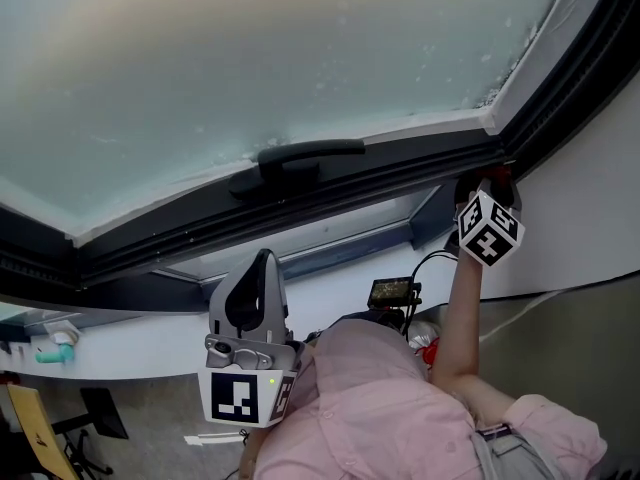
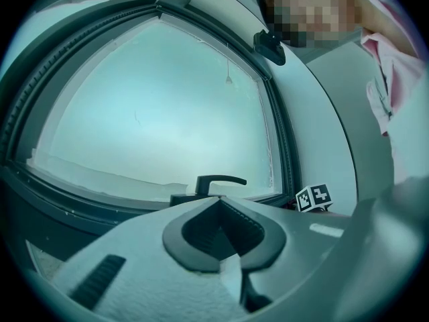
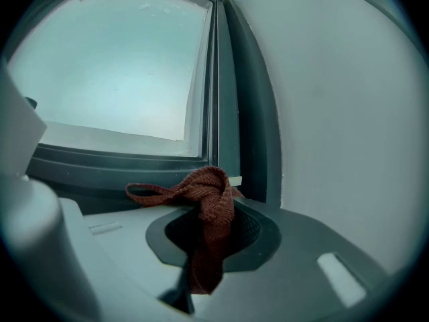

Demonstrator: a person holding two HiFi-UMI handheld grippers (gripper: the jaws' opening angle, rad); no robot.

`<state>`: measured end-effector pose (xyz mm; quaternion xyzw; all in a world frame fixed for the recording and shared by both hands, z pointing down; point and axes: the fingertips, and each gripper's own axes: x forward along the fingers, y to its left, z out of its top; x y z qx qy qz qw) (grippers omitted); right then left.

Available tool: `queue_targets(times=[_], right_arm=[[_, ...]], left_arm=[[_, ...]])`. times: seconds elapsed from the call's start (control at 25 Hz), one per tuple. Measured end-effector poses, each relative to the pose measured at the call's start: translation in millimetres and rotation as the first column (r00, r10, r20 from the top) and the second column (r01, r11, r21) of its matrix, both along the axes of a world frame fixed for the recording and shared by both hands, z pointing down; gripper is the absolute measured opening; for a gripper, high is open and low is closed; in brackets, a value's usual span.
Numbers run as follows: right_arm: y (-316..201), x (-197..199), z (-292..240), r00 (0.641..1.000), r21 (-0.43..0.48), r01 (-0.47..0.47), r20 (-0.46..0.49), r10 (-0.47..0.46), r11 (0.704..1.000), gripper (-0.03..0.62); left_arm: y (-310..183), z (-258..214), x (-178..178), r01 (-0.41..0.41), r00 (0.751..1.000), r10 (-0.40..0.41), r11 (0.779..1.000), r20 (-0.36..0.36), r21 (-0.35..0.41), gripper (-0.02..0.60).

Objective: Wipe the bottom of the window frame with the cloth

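The right gripper [image 3: 216, 205] is clamped on a reddish-brown cloth [image 3: 209, 188]. In its own view the cloth bunches over the jaw tips and hides where they meet. One strip hangs down between the jaws, and a loop trails out to the left. The bundle sits at the lower right corner of the window frame [image 3: 120, 163], where the dark bottom rail meets the upright side. The view does not show whether the fabric actually presses on the rail.

From the head view only a scrap of red shows at that corner. The gripper's marker cube [image 1: 490, 230] covers the jaws there, and a bare forearm [image 1: 456, 318] reaches up to it.

The left gripper [image 2: 216, 200] is held lower and well apart from the frame. Its jaws are together at the tips, with nothing between them.

Beyond both tools, frosted glass [image 1: 300, 48] fills the window and nothing can be seen through it. A dark window handle [image 1: 300, 156] sits on the bottom of the sash, near the middle. A plain pale wall [image 1: 600, 198] borders the frame on the right.

A pink shirt [image 1: 400, 408] fills the lower part of the head view and is cut off by the edge. A small dark device [image 1: 392, 291] beside it is too small to identify.
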<state>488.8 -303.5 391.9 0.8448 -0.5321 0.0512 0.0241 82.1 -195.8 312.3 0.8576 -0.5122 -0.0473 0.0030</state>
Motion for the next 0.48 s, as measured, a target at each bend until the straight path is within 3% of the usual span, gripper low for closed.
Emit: queue_targets(times=[0.48], right_arm=[[-2.6,2.5,-1.2,0.998,0.016,0.055,-0.013,-0.055,0.998,0.044]], left_arm=[[7.3,2.8,13.3,0.002,1.000,-0.002,1.000,0.018,0.002,-0.004]])
